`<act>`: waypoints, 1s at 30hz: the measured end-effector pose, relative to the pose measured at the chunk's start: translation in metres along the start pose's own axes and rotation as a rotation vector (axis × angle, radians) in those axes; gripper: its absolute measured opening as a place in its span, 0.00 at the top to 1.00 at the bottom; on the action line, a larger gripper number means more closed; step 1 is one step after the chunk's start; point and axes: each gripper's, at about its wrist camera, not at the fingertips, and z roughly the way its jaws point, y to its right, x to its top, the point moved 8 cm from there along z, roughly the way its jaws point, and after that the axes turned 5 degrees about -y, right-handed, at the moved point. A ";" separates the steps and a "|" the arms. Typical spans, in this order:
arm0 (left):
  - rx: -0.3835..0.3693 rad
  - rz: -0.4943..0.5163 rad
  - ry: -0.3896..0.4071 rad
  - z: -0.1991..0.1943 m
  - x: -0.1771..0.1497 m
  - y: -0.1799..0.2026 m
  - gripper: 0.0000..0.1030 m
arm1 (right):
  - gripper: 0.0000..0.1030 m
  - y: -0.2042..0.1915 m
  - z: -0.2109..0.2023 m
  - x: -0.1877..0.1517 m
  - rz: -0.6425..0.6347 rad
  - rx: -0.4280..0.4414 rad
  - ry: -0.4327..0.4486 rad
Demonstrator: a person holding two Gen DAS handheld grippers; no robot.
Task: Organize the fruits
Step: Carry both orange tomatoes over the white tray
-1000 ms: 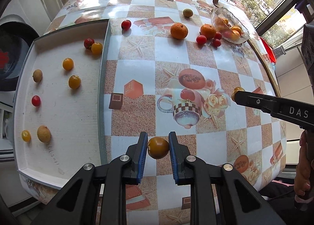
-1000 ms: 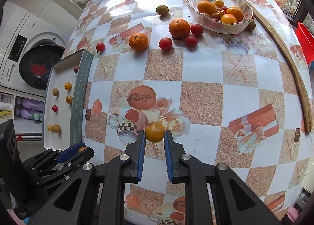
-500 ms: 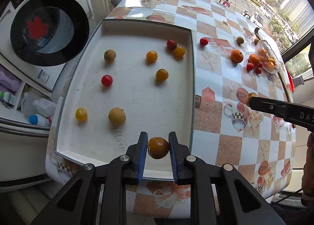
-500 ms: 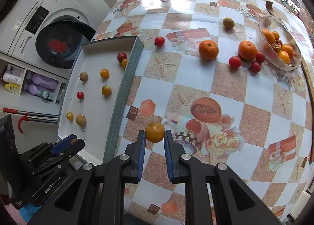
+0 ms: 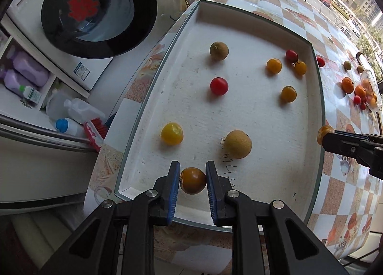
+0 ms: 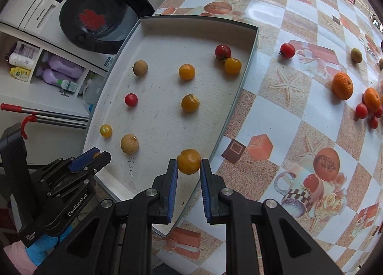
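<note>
My left gripper (image 5: pixel 193 180) is shut on a dark orange tomato (image 5: pixel 193 180) and hangs over the near end of the white tray (image 5: pixel 153 71). My right gripper (image 6: pixel 188 162) is shut on a yellow-orange tomato (image 6: pixel 188 161) over the tray's near right rim (image 6: pixel 241 83). Inside the tray lie several small fruits: red tomatoes (image 5: pixel 218 86), yellow ones (image 5: pixel 171 133) and brown longans (image 5: pixel 238 144). In the left wrist view the right gripper (image 5: pixel 322 134) comes in from the right with its tomato (image 5: pixel 323 131). The left gripper (image 6: pixel 95 156) shows at lower left in the right wrist view.
On the patterned tablecloth (image 6: pixel 287 131) lie a red tomato (image 6: pixel 287 50), two oranges (image 6: pixel 342 86), several cherry tomatoes (image 6: pixel 361 110) and a green fruit (image 6: pixel 356 54). A glass bowl (image 5: pixel 370 90) of fruit stands far right. A washing machine (image 5: pixel 95 11) and bottle shelves sit beyond the table's left edge.
Both grippers have carried their tomatoes leftward from over the tablecloth to the tray, rolling as they went. Both grips are unchanged.
</note>
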 end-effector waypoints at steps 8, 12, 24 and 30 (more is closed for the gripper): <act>-0.001 0.016 -0.013 0.009 0.003 0.001 0.77 | 0.80 -0.012 0.022 0.006 -0.021 -0.029 -0.040; -0.001 0.021 -0.024 0.012 0.002 0.001 0.77 | 0.80 -0.018 0.031 0.012 -0.030 -0.044 -0.049; 0.028 0.076 -0.026 0.016 0.002 0.005 0.77 | 0.78 -0.028 0.052 0.023 -0.055 -0.083 -0.068; 0.034 0.081 -0.032 0.014 0.002 0.006 0.75 | 0.73 -0.035 0.062 0.023 -0.073 -0.089 -0.091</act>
